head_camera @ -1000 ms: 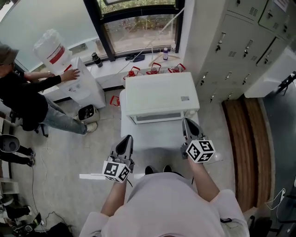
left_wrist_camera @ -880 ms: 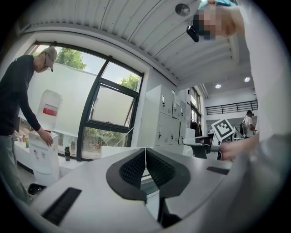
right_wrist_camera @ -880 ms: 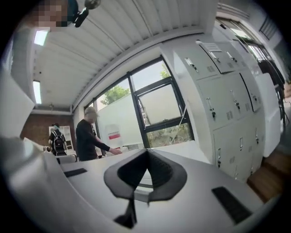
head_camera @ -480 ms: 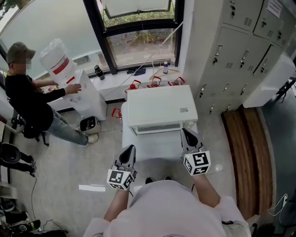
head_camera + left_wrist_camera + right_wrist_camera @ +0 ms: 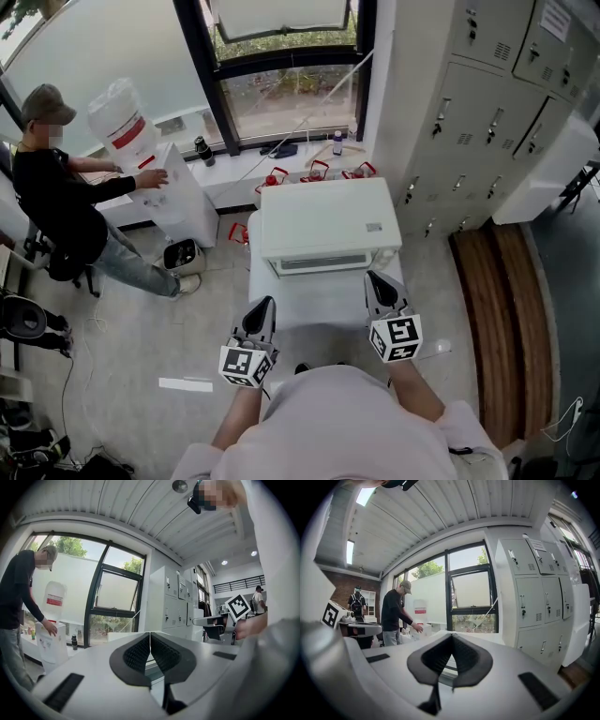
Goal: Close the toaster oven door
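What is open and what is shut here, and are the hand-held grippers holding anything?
toaster oven door, looks shut; no flap hangs down in front
left hand-held gripper, shut, empty
right hand-held gripper, shut, empty
lockers, doors shut
water bottle, sitting on top of the dispenser

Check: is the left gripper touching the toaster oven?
Apart. The head view shows the left gripper, jaws shut, short of the toaster oven, with a strip of white surface visible between them.
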